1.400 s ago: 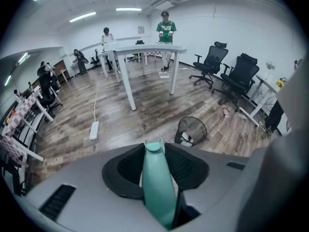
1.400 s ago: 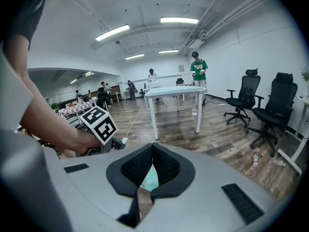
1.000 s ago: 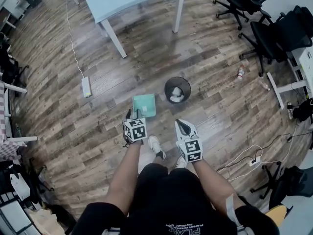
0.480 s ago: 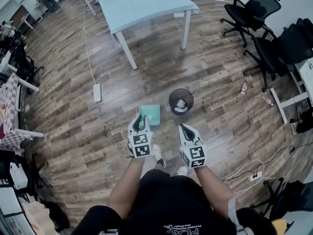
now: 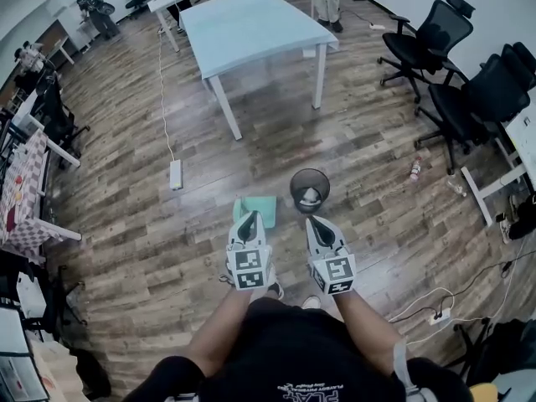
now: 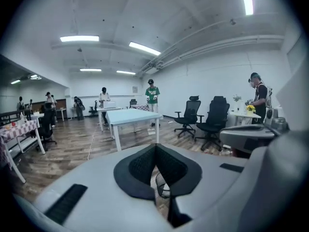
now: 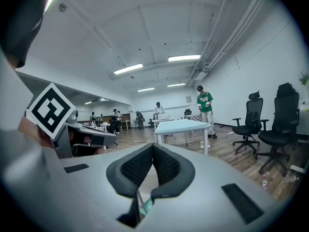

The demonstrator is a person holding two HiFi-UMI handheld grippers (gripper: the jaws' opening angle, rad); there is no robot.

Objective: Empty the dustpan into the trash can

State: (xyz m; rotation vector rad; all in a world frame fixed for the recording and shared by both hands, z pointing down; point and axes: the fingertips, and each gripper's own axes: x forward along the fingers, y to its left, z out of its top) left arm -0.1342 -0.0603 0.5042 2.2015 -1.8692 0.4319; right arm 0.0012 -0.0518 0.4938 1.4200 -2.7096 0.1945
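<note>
**Q:** Where is the dustpan, and what are the two tools doing?

**A:** A pale teal dustpan (image 5: 264, 205) lies flat on the brown wood-plank floor (image 5: 377, 216), just beside a black trash can (image 5: 293, 188), on the can's left in the head view. A person stands over both. The left gripper (image 5: 249, 221) has just been closing, and its dark ribbed pads now meet with nothing between them. The right gripper (image 5: 316, 224) is likewise closed and empty. Both are held above the floor, apart from the dustpan.

**Q:** What are these things made of?

**A:** The dustpan looks like thin moulded plastic, a smooth squarish tray. The can is a round, open-topped mesh basket with crumpled white rubbish (image 5: 311, 197) inside. Whether anything lies in the dustpan is too small to tell.

**Q:** How would the dustpan handle?

**A:** Probably light and stiff, though the smooth plastic may slip between the pads. The handle is the likely place to grip (its near end is covered by the left gripper in the head view). The mesh can also looks light, so a knock from the dustpan's lip could tip it
</note>
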